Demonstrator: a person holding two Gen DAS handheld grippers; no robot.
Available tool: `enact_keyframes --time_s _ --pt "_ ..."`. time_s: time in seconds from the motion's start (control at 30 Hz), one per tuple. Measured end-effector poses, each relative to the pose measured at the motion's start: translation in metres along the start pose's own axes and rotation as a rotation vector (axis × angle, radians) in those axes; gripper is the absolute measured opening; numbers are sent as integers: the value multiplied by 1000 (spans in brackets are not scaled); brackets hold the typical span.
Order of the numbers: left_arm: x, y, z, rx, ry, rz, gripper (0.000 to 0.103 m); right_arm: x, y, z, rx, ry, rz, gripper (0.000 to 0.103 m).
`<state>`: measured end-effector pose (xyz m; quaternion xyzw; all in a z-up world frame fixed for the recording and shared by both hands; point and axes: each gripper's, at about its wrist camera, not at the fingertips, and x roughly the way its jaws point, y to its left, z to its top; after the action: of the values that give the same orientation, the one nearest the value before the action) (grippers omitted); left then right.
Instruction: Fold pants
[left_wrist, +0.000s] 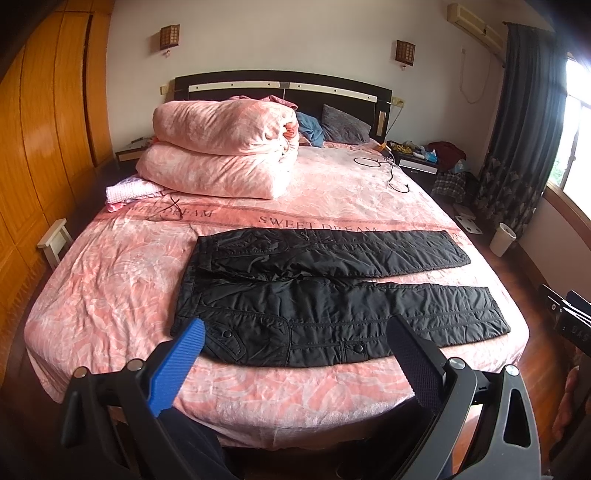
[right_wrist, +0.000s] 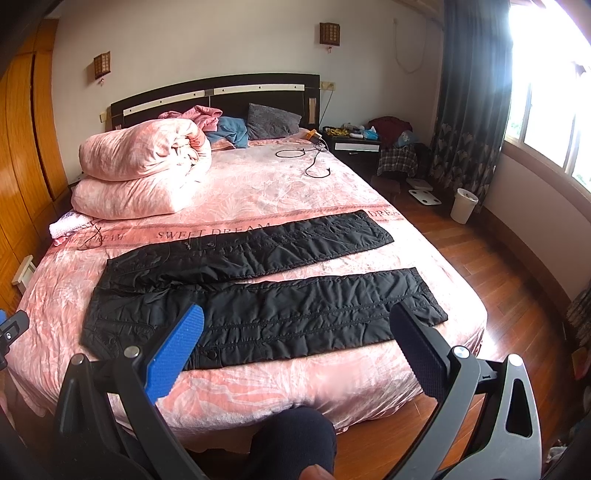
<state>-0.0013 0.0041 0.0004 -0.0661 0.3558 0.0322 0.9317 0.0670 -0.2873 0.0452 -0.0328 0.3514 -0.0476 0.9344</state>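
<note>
I see the black quilted pants spread flat across the near part of the bed, waistband toward the left of the frame, both legs running right with a strip of pink sheet between them. My left tool hangs above the bed's near edge with its blue and black fingers spread wide and nothing between them; the pants' lower edge shows through the gap at lower centre. My right tool is likewise wide apart and empty, framing the nearer leg.

Only the right view shows the window at upper right and the wooden floor beside the bed, plus a dark-clad knee at the bottom. The left view catches the air conditioner at upper right.

A folded pink duvet sits at upper left by the dark headboard, and a black cable lies toward the right.
</note>
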Motion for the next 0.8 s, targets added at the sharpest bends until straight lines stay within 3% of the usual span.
enact_keyframes --time_s 0.8 --pt "-1 -4 1 2 6 0 99 1 -1 -1 3 1 4 101"
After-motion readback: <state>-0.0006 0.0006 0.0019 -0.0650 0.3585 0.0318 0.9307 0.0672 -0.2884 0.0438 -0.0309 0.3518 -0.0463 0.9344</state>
